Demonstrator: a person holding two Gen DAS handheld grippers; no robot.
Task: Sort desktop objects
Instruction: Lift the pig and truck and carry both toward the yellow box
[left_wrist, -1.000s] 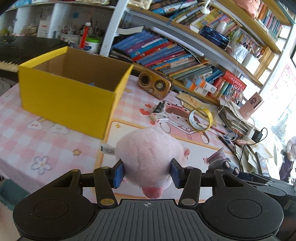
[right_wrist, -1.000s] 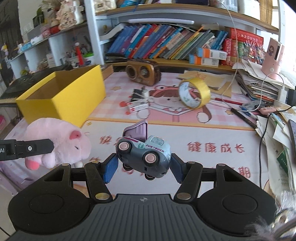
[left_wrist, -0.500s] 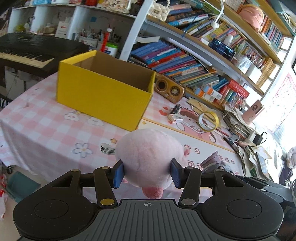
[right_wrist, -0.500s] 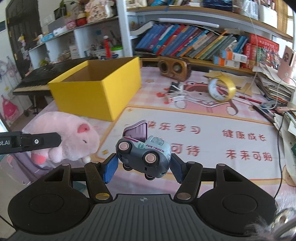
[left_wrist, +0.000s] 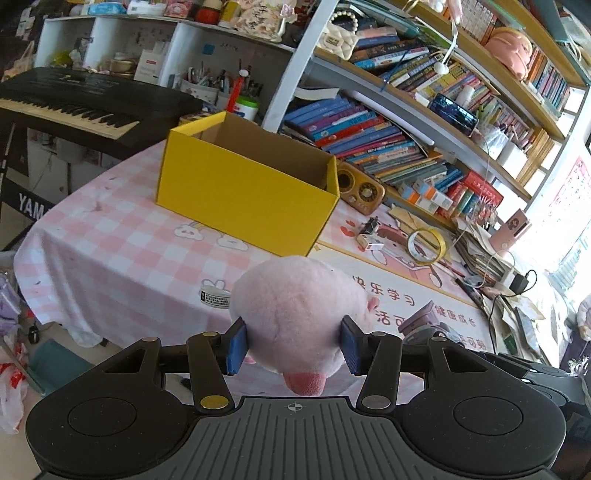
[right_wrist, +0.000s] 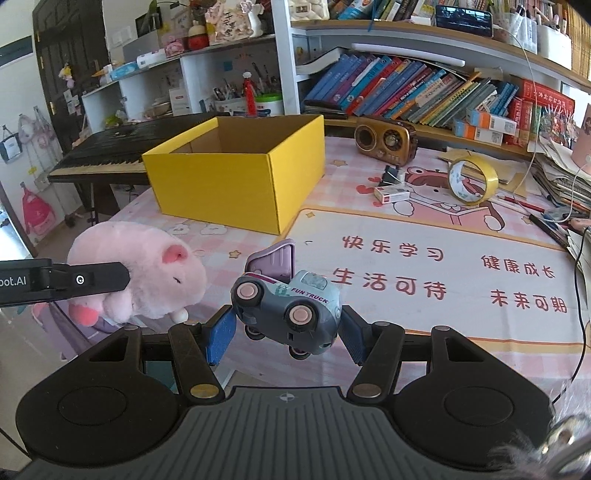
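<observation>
My left gripper (left_wrist: 293, 345) is shut on a pink plush pig (left_wrist: 299, 314) and holds it in the air near the table's front edge. The pig also shows in the right wrist view (right_wrist: 147, 277), left of my right gripper. My right gripper (right_wrist: 284, 332) is shut on a grey-blue toy truck (right_wrist: 288, 306) marked FUN TRUCK, held above the printed mat. An open yellow cardboard box (left_wrist: 243, 192) stands on the table ahead; it also shows in the right wrist view (right_wrist: 236, 181). I cannot see what lies in it.
On the pink checked tablecloth (left_wrist: 122, 251) lie a small white round tin (left_wrist: 215, 293), a yellow tape roll (right_wrist: 471, 179), a small white box (right_wrist: 393, 194), a black clip (right_wrist: 391, 173) and a brown radio (right_wrist: 386, 138). Bookshelves stand behind, a keyboard (left_wrist: 74, 99) at the left.
Both grippers have pulled back and up from the table with their toys still held. The yellow box looks farther away and more of the table's front edge shows.
</observation>
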